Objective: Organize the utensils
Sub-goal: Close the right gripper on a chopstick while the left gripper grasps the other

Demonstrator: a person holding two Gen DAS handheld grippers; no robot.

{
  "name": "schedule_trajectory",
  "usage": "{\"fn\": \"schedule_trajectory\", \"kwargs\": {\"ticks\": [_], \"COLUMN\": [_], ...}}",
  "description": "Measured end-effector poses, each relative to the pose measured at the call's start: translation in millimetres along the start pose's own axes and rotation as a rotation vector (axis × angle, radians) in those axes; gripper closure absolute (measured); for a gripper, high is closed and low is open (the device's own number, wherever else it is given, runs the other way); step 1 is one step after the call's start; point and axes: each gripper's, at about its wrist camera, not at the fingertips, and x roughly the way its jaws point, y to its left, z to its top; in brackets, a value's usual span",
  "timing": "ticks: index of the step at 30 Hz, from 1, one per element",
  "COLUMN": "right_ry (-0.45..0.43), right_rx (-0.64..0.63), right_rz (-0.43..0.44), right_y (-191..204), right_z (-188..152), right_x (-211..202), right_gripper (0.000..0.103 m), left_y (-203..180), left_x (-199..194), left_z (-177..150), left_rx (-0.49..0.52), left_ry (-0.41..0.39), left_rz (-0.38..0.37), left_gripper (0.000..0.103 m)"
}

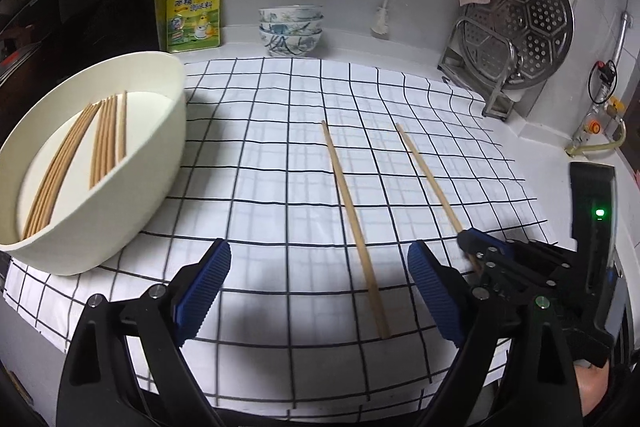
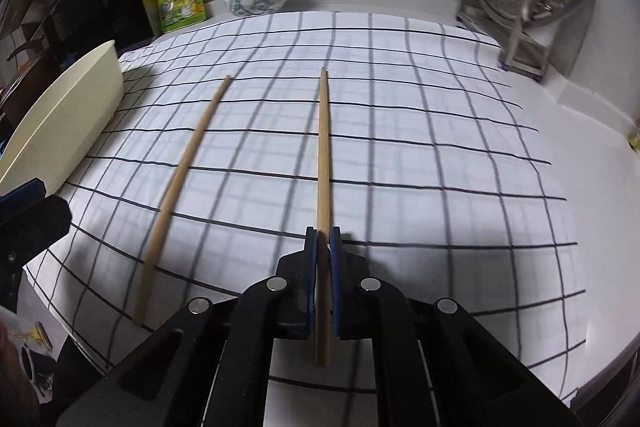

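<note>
Right gripper (image 2: 323, 239) is clamped on one chopstick (image 2: 323, 147), which runs straight out along the fingers. The tub (image 1: 160, 131) sits at the cloth's (image 1: 280, 155) left edge. My left gripper (image 1: 320, 287) gapes empty, spare stick (image 1: 356, 227) lying lengthwise between its fingers.
</note>
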Motion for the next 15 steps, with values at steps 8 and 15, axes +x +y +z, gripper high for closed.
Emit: {"fn": "schedule_trajectory", "kwargs": {"ticks": [8, 15], "right_ry": [-0.004, -0.021], "right_rx": [0.042, 0.034], "right_rz": [0.037, 0.056], "right_y": [-20, -20], "right_z": [1, 18], "right_x": [-5, 1], "right_gripper": [0.096, 0.078], "left_y": [-11, -5], "left_x": [30, 49], "left_z": [1, 9], "left_rx": [0.007, -0.052], "left_ry": [0.029, 0.052], "left_rz": [0.048, 0.076], "left_gripper": [0.015, 0.015]}}
